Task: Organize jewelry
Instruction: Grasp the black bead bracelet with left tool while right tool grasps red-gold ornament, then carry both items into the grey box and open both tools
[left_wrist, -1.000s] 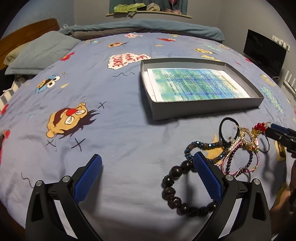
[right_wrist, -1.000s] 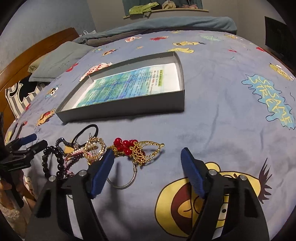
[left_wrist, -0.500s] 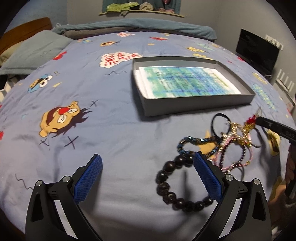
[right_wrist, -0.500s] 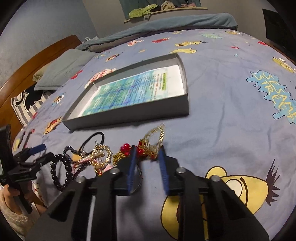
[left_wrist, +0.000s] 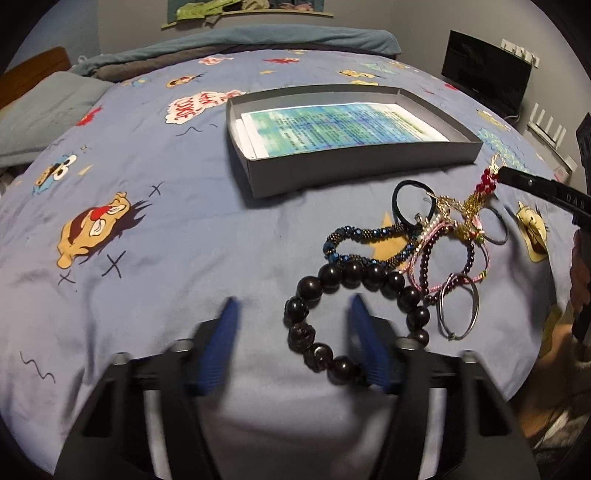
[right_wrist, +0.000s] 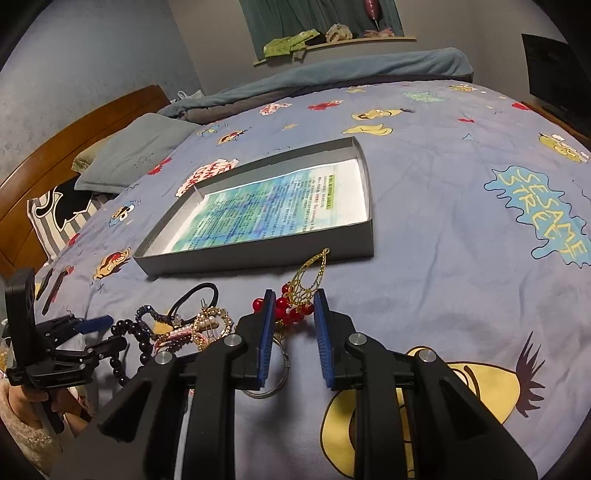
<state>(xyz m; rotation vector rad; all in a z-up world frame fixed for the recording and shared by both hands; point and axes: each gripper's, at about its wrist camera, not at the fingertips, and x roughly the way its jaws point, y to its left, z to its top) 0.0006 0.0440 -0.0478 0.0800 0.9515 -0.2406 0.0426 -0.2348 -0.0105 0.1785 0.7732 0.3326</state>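
A cartoon-print blue bedsheet covers the bed, with a wooden headboard against grey walls.

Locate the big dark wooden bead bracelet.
In the left wrist view, the dark bead bracelet lies on the bedspread, looped round the left gripper's right finger, nearest the jewelry pile.

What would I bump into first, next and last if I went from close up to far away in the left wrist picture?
Big dark bead bracelet → blue beaded bracelet → black hair tie → grey box with the printed paper → rolled blue blanket → shelf on the wall.
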